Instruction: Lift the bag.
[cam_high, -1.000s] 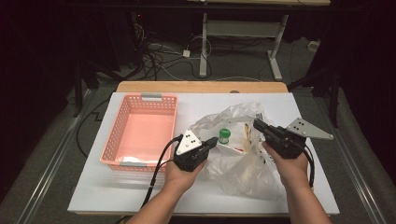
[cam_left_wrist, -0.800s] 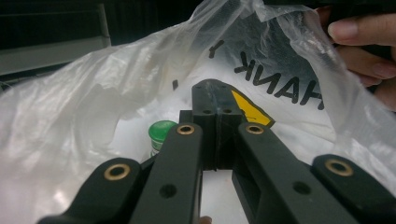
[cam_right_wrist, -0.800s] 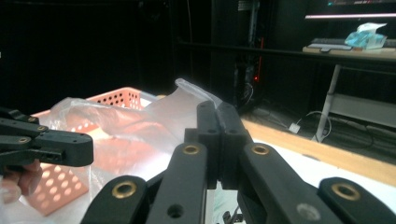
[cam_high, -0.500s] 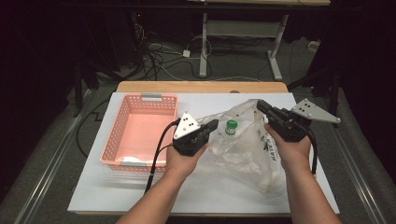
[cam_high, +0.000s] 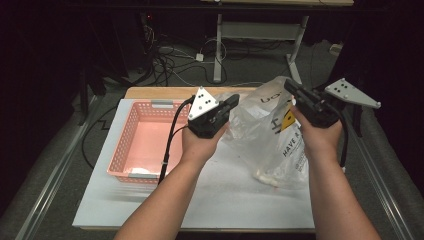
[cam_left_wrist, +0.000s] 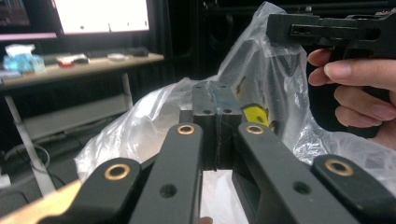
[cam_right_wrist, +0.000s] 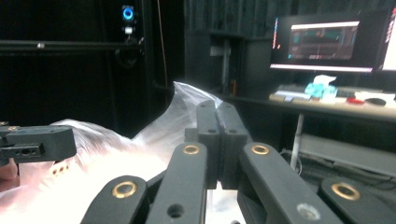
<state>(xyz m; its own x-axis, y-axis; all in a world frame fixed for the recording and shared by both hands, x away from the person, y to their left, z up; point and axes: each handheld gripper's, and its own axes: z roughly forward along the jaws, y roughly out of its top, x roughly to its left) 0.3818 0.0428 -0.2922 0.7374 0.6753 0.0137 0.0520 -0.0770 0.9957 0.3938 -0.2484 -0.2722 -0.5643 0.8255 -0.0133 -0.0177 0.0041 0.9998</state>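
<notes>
High view. Table: white top, lower centre of frame. Basket: pink, slotted walls, left of centre on the table, a white scrap inside at its near edge. Bag: clear plastic with dark lettering and a yellow patch, right of centre, lifted at its top, its lower end resting on the table. Left gripper: centre frame, held in the left hand, grey plate on top, tips at the bag's left edge. Right gripper: upper right, held in the right hand, tips at the bag's top right.

Left gripper view. Left gripper: jaws pressed together on a fold of the bag, centre frame. Right gripper: upper right, on the bag's top edge, fingers beneath it.

Right gripper view. Right gripper: jaws together, clamped on the bag rising at centre. Left gripper: left edge. Monitor: upper right.
</notes>
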